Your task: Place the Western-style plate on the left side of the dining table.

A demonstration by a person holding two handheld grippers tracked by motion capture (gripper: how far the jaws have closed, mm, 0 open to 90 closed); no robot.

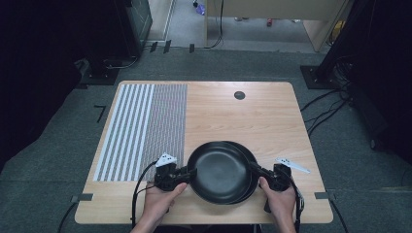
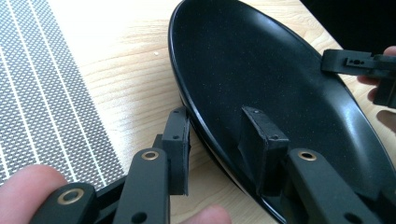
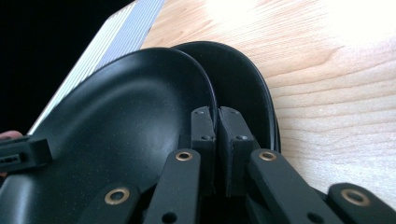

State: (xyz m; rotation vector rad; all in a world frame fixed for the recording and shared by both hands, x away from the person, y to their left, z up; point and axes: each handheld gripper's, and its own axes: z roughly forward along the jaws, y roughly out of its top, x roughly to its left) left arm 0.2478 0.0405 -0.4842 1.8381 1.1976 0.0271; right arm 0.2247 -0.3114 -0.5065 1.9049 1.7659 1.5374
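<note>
pinching the upper plate (image 1: 219, 171), right gripper (image 1: 257, 171) clamps its rim; left gripper (image 1: 190, 172) gapes.

plates: 2 stacked plates (image 1: 223, 172) by the table's (image 1: 272, 121) near edge, upper one offset left
mat: mat (image 1: 143, 128) on the table's left half

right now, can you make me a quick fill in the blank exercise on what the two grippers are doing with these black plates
1. The two plates are both ____ in colour.
2. The upper plate lies on a lower plate and sits shifted toward the person's ____ side.
3. The right gripper has its jaws ____ on the upper plate's rim.
4. The left gripper has its jaws ____, one outside the rim and one inside.

Missing words: black; left; shut; open
</note>
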